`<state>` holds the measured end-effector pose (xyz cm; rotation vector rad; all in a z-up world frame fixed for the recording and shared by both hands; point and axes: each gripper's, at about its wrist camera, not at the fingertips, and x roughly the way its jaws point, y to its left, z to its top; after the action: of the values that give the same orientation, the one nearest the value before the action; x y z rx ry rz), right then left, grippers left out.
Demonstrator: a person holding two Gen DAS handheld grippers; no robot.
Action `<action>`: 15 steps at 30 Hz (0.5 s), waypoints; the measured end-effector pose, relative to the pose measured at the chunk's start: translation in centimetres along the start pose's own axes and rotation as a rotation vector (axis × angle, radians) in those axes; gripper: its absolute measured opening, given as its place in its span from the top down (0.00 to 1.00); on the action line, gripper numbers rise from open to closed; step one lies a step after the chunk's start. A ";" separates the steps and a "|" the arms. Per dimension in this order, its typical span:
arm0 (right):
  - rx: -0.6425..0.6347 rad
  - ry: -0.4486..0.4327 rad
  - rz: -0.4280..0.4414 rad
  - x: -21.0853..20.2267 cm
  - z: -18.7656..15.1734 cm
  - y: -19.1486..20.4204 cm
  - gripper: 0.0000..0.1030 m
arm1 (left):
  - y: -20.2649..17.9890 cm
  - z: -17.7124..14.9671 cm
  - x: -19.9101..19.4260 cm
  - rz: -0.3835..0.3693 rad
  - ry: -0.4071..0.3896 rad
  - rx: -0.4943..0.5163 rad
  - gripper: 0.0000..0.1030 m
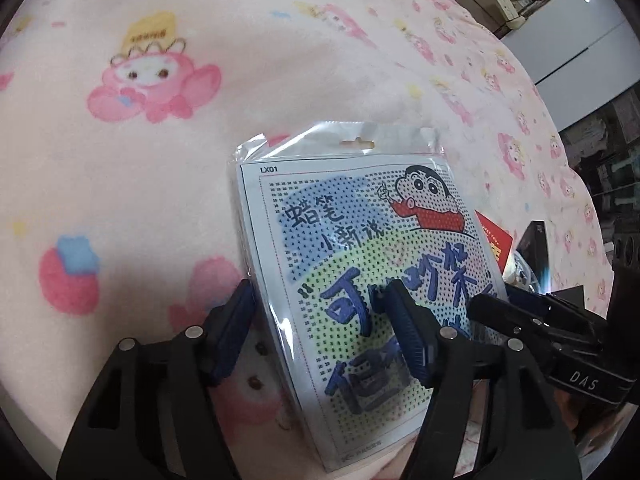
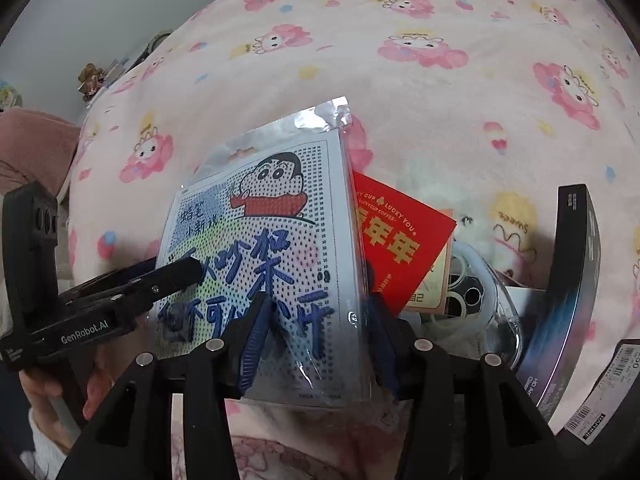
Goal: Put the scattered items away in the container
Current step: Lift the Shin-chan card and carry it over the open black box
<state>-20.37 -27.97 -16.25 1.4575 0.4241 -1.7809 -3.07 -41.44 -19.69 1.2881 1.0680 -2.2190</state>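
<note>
A flat cartoon craft kit in a clear bag (image 1: 360, 240) stands tilted on the pink blanket, its printed face towards both cameras. My left gripper (image 1: 320, 334) is open: one pad sits at the kit's left edge, the other lies in front of its face. My right gripper (image 2: 316, 340) is also open, one pad before the kit (image 2: 272, 240) and one at its right edge. Each gripper shows in the other's view: the right gripper (image 1: 492, 312) from the right, the left gripper (image 2: 176, 276) from the left. Whether any pad presses on the kit is unclear.
Behind the kit lean a red envelope (image 2: 400, 240) and a black box (image 2: 572, 280). A clear plastic container (image 2: 504, 320) beside them holds tape rolls. A barcode label (image 2: 600, 412) shows at the lower right. The cartoon-print blanket (image 1: 160, 180) covers the bed. A hand (image 2: 44, 384) holds the left gripper.
</note>
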 end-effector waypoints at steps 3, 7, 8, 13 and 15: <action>0.002 -0.040 0.013 -2.5 -1.4 0.0 0.56 | -0.7 -0.7 -2.9 -0.039 -0.037 0.026 0.45; 0.050 -0.103 0.049 -7.3 -3.9 -0.7 0.57 | -3.6 -1.5 -6.0 -0.103 -0.057 0.095 0.47; 0.061 -0.124 0.046 -8.6 -4.7 -0.9 0.57 | -4.6 -1.8 -6.7 -0.112 -0.061 0.122 0.47; 0.149 -0.214 0.018 -14.7 -9.8 -3.1 0.57 | -10.3 -3.1 -9.0 -0.171 -0.071 0.253 0.47; 0.187 -0.249 0.003 -17.0 -12.0 -4.3 0.57 | -12.7 -4.0 -9.6 -0.222 -0.059 0.302 0.47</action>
<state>-14.82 -11.04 -4.71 1.3347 0.1303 -2.0128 -3.73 -30.78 -7.28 1.2615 0.9183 -2.6506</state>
